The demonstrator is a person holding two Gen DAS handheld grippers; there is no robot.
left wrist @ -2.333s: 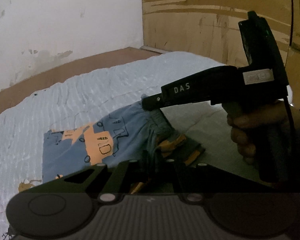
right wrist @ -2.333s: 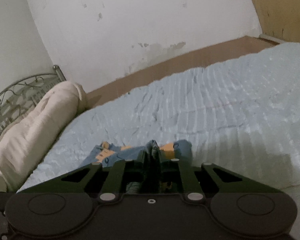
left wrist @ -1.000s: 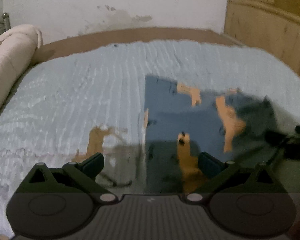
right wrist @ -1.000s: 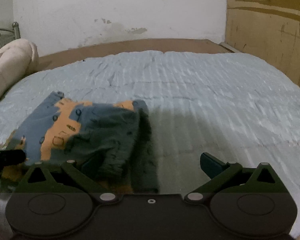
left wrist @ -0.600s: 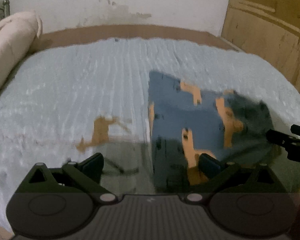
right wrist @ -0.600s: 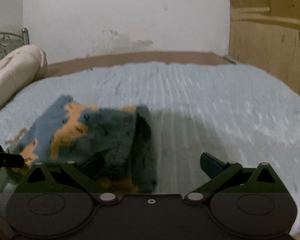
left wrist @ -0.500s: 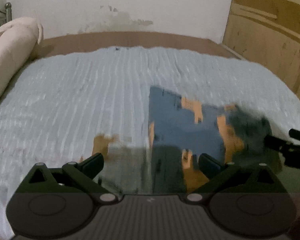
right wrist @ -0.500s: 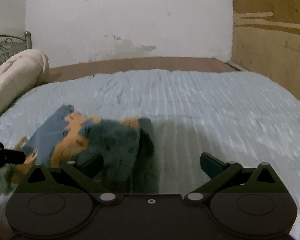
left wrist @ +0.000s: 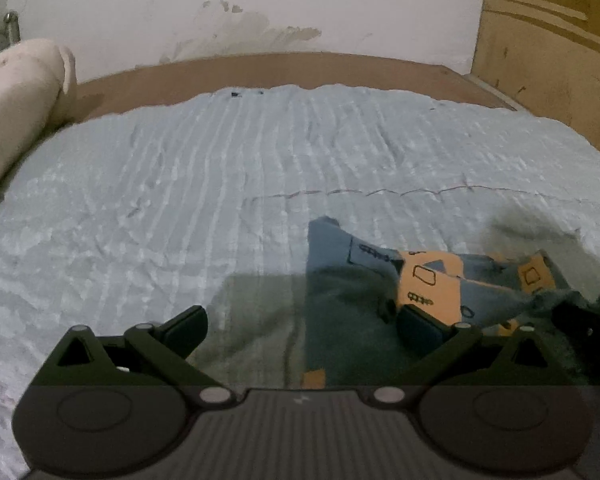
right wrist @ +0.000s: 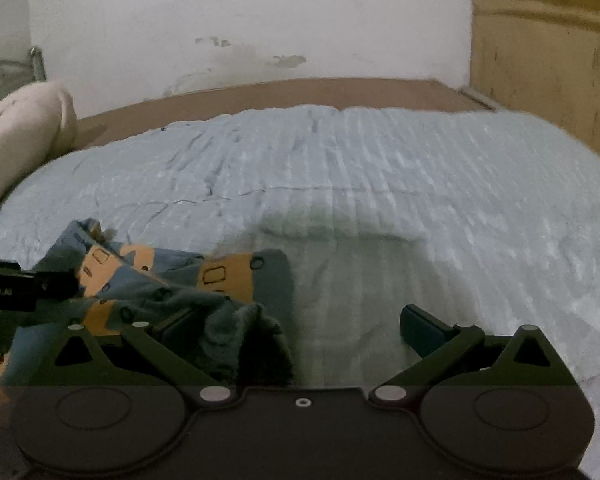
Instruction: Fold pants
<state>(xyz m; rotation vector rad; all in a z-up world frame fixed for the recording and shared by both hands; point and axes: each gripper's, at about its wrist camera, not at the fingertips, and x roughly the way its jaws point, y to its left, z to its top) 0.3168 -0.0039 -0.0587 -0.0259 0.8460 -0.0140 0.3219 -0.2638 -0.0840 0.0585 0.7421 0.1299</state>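
The pants [left wrist: 428, 280], blue with orange patches, lie in a rumpled folded bundle on the light blue bedspread [left wrist: 220, 184]. In the left wrist view they sit low and to the right, with my left gripper [left wrist: 304, 324] open and its right finger [left wrist: 420, 326] over the cloth. Nothing is held between its fingers. In the right wrist view the pants [right wrist: 172, 280] lie at the lower left. My right gripper [right wrist: 296, 328] is open, and a dark fold of cloth drapes over its left finger. Each gripper shows at the edge of the other's view.
A rolled cream blanket [left wrist: 16, 92] lies at the bed's far left. A brown bed frame [left wrist: 280, 68] and a white wall run behind, with a wooden panel [left wrist: 548, 60] at the right. The bedspread [right wrist: 420, 184] stretches bare beyond the pants.
Both grippers were shut on the pants 2.3 s ago; they have since opened and let go. Since half a second ago both have come lower and closer to the bundle, which looks more rumpled.
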